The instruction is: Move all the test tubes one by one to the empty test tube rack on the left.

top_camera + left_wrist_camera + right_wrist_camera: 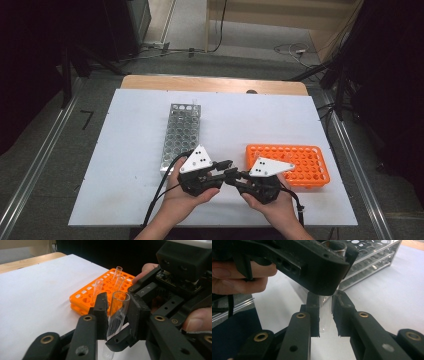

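Both grippers clamping one clear glass test tube: left gripper high, right gripper low. Printed marks unreadable. Perforated orange plastic rack sitting at 3 o'clock, metal rack at 11.

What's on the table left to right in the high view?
Metal tube rack → left gripper → right gripper → orange tube rack. The two grippers meet tip to tip between the racks.

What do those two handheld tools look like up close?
Each hand holds a black gripper: the left gripper and the right gripper. Each has two flat black jaws on linked bars with brass-coloured pins, a grey three-cornered plate with black dots on top, and a black cable trailing back. The forearms are bare.
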Motion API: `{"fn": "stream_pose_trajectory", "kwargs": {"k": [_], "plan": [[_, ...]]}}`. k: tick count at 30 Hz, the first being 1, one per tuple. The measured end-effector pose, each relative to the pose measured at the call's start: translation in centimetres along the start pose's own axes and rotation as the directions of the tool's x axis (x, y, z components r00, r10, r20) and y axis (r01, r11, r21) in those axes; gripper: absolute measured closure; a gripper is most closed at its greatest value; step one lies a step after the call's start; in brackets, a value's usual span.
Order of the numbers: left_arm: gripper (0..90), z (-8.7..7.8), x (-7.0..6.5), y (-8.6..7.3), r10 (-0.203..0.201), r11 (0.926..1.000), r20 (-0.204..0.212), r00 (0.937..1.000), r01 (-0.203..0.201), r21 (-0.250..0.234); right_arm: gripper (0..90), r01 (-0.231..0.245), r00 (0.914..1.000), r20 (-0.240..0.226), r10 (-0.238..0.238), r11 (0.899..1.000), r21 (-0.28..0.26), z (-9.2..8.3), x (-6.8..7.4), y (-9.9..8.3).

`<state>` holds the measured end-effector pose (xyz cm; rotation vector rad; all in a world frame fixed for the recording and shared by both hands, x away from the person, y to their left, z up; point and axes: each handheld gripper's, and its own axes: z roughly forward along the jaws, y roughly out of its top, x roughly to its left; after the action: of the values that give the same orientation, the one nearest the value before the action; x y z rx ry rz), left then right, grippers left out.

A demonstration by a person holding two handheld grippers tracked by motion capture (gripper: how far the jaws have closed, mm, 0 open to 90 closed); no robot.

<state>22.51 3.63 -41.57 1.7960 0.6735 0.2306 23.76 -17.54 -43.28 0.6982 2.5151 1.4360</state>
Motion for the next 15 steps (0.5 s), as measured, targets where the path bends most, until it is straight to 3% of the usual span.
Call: {"fn": "stream_pose_trajectory", "kwargs": {"k": [15], "plan": [[76.0, -0.12, 0.11, -0.01, 0.008, 0.9999, -0.019, 0.9998, -0.008, -0.009, 73.7, -0.011, 0.9999, -0.002, 0.011, 1.0, -0.004, 0.02, 0.01, -0.02]]}}
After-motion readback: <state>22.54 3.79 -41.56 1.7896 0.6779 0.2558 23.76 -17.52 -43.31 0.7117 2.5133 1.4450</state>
